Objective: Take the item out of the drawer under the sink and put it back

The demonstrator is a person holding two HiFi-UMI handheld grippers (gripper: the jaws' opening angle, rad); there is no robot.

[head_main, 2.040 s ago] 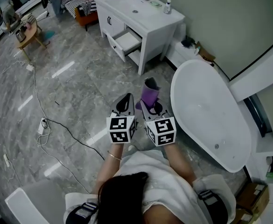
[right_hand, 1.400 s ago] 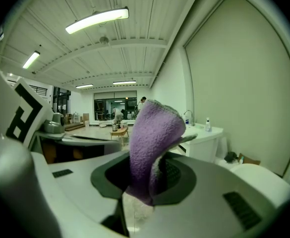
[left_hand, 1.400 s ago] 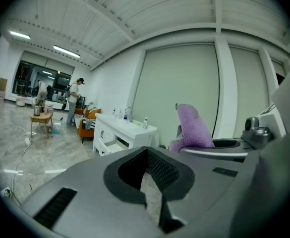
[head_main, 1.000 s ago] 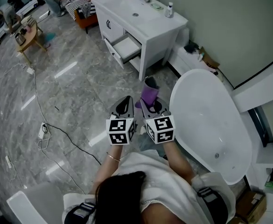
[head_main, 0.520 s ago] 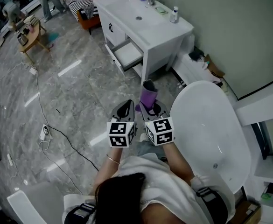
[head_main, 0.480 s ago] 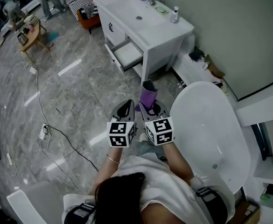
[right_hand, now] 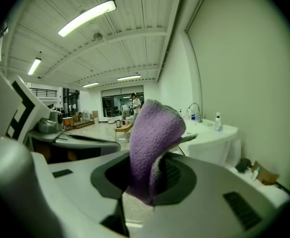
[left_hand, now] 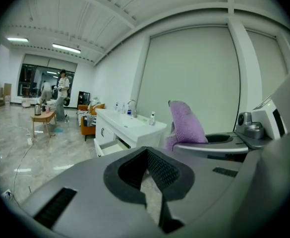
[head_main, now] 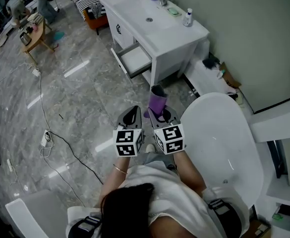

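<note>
A purple towel (head_main: pixel 158 103) stands up from my right gripper (head_main: pixel 159 114), which is shut on its lower part; in the right gripper view the folded towel (right_hand: pixel 152 133) fills the gap between the jaws. Just to its left, my left gripper (head_main: pixel 133 111) is shut with nothing in it, and its pads (left_hand: pixel 154 165) meet at the tip. The towel (left_hand: pixel 186 125) also shows in the left gripper view. Ahead stands the white sink cabinet (head_main: pixel 177 38) with its drawer (head_main: pixel 135 59) pulled open. Both grippers hang over the marble floor, well short of the drawer.
A white bathtub (head_main: pixel 224 148) lies close on the right. Bottles (head_main: pixel 188 17) and a tap stand on the sink top. A power strip (head_main: pixel 46 136) and cable cross the floor at left. At the far left are a small wooden table (head_main: pixel 33 36) and people.
The person and both grippers have moved across the floor towards the sink cabinet. The bathtub now lies lower in view. The towel stays held the same way in the right gripper.
</note>
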